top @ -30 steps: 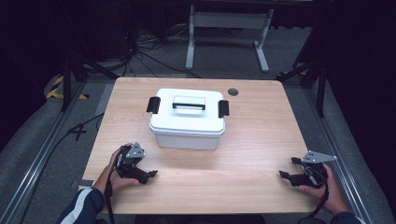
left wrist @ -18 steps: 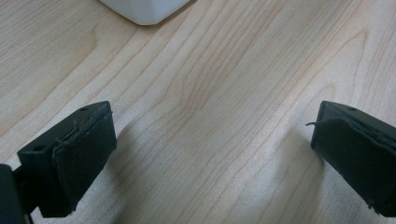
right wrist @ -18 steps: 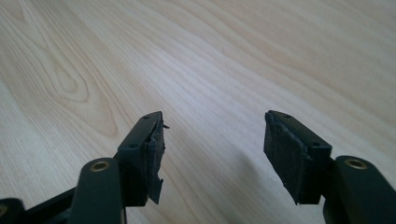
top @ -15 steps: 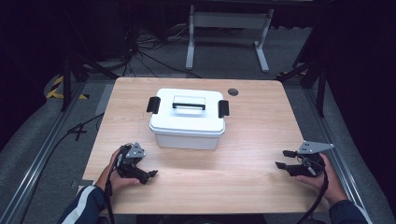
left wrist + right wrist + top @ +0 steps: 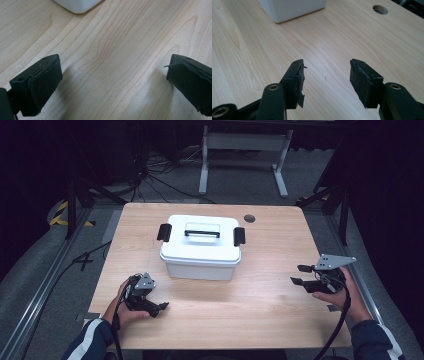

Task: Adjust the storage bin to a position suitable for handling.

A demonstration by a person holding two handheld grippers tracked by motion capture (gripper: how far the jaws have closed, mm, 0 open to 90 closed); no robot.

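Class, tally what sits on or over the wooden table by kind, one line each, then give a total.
White lidded box: 1
Black side latches: 2
Black lid handle: 1
Handheld claws, left claw and right claw: 2
Total: 6

Bright light from overhead is falling on the tabletop (image 5: pixel 260 305), while the floor and surroundings are sinking into near black. The white box (image 5: pixel 202 248) is glaring slightly on its lid and casting a soft shadow toward the near edge. In both gripper views the black jaws are throwing soft shadows on the wood, and the far wood grain is blurring slightly
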